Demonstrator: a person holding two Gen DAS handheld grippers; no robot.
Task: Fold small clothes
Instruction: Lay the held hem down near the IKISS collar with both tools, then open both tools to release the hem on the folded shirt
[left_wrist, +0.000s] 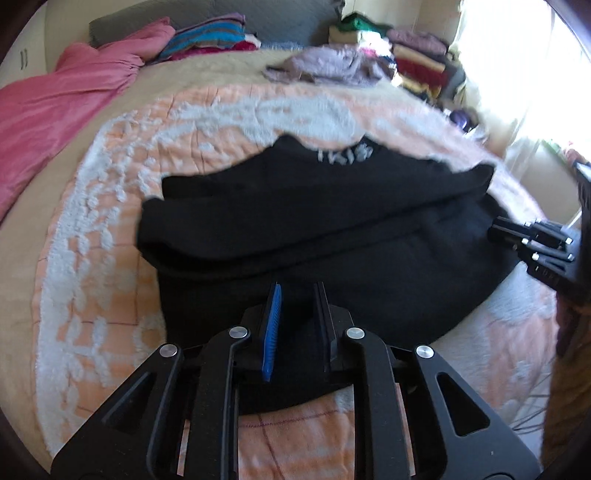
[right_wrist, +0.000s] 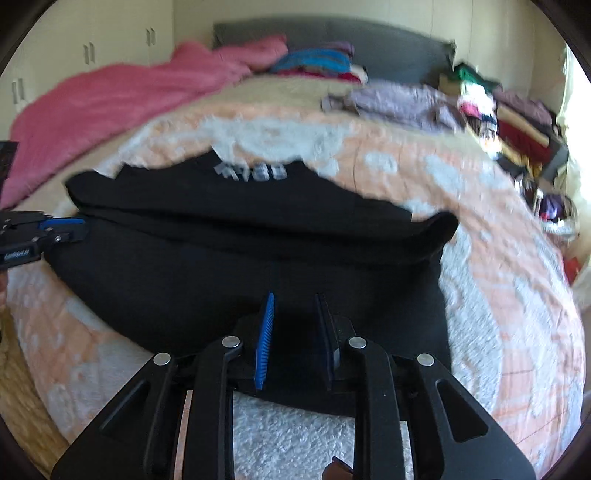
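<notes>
The black shirt (left_wrist: 325, 221) lies partly folded near the bed's (left_wrist: 92, 221) foot edge: soft, light, limp, best pinched at its near hem corners. Left tongs (left_wrist: 297, 295) and right tongs (right_wrist: 293, 306) stand slightly spread, pinching nothing. Open quilt lies beyond the shirt.

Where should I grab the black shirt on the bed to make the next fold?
Probably the near hem of the black shirt, one corner per gripper, coming from the near edge of the bed. It lies flat with the far part already doubled over into a thick band, so the single near layer looks easiest to pinch and lift.
</notes>
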